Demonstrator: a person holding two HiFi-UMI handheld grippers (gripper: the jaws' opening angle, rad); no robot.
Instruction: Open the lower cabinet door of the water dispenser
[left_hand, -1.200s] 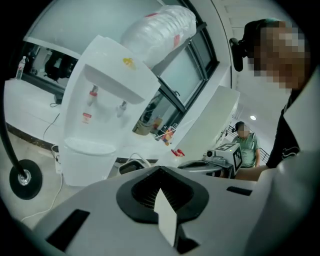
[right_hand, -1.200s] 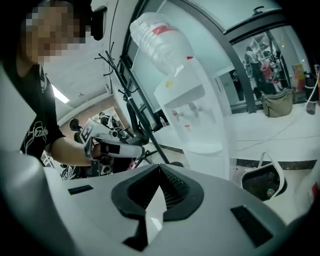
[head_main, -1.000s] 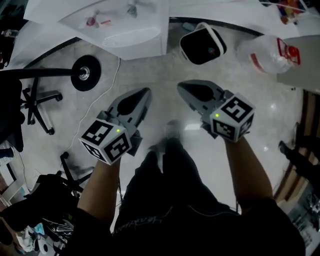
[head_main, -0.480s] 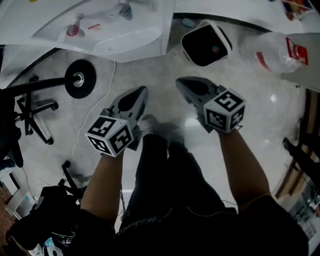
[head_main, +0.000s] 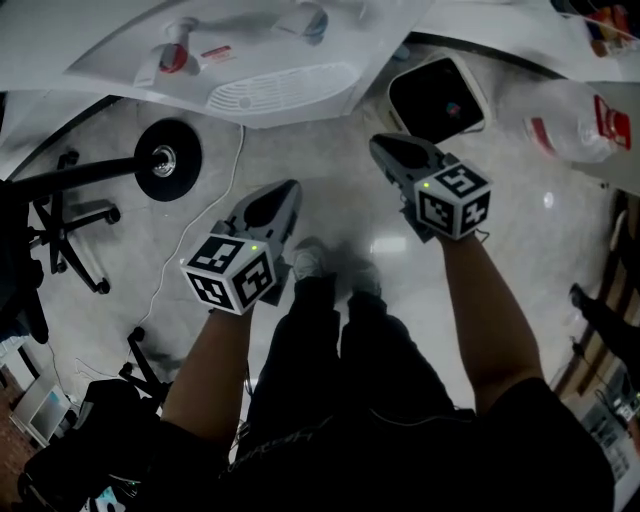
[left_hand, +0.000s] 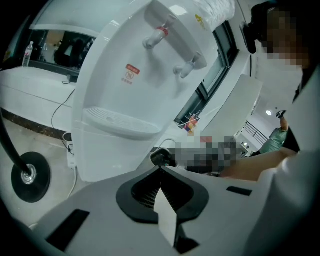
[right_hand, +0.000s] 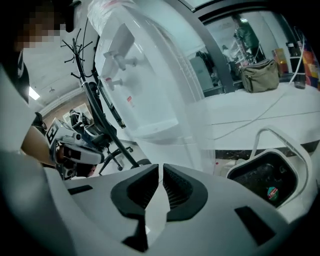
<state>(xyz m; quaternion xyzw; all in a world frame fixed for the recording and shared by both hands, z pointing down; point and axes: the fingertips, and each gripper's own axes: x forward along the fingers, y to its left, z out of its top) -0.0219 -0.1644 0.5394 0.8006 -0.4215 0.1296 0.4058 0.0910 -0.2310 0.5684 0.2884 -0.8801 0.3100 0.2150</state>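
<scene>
The white water dispenser (head_main: 270, 85) fills the top of the head view, with a red tap (head_main: 178, 55), a blue tap (head_main: 312, 20) and a drip tray (head_main: 280, 90). In the left gripper view its lower cabinet front (left_hand: 107, 160) stands below the drip tray (left_hand: 120, 124), a short way ahead of the jaws. My left gripper (head_main: 285, 190) (left_hand: 160, 169) is shut and holds nothing. My right gripper (head_main: 385, 143) (right_hand: 160, 167) is also shut and empty, off to the dispenser's right side (right_hand: 165, 100). Neither touches the dispenser.
A black-and-white appliance (head_main: 437, 97) sits on the floor right of the dispenser, a clear water jug (head_main: 575, 125) beyond it. A round black stand base (head_main: 165, 155), a cable (head_main: 205, 225) and a chair base (head_main: 70, 220) lie left. The person's shoes (head_main: 310, 262) are between the grippers.
Both grippers have sunk and moved closer to the dispenser, which looms larger in the head view. The right one has shifted up and right in the picture. Jaws stayed shut.
</scene>
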